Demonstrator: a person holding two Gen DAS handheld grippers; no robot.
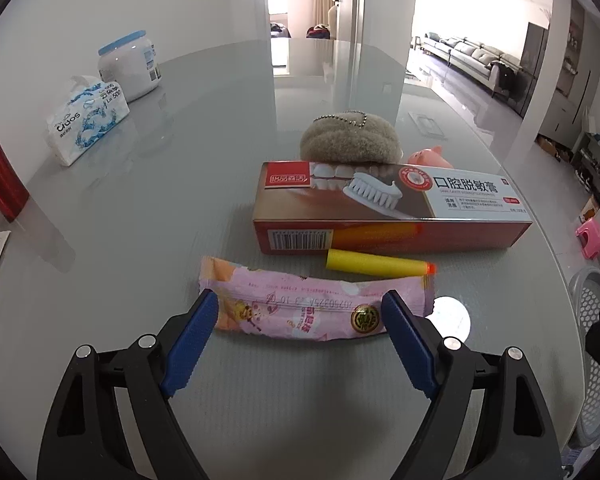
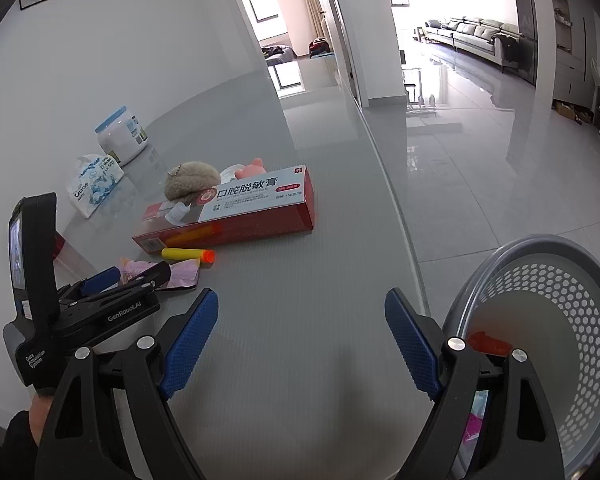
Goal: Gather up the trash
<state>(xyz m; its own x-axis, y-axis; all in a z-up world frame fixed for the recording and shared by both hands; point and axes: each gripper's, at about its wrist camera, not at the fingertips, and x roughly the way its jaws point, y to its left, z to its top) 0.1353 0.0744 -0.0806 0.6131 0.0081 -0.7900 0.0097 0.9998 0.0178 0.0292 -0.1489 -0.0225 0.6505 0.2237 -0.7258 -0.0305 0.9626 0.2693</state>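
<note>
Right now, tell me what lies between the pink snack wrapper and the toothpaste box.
A yellow foam dart with an orange tip lies between the pink snack wrapper and the toothpaste box; the left wrist view shows it best.

A pink printed wrapper (image 1: 312, 308) is seen, a yellow dart (image 1: 376, 261) tipped orange, a red-and-white toothpaste box (image 1: 388, 204).

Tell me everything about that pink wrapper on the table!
The pink wrapper is a flat, crinkly plastic packet with orange patches, little cartoon prints, a printed date code and a round gold sticker. It lies flat on the grey table, long side across, with zigzag ends. The left tongs stand open around it, one blue finger near each end, not squeezing. A yellow foam dart lies just behind it, close to its far edge.
</note>
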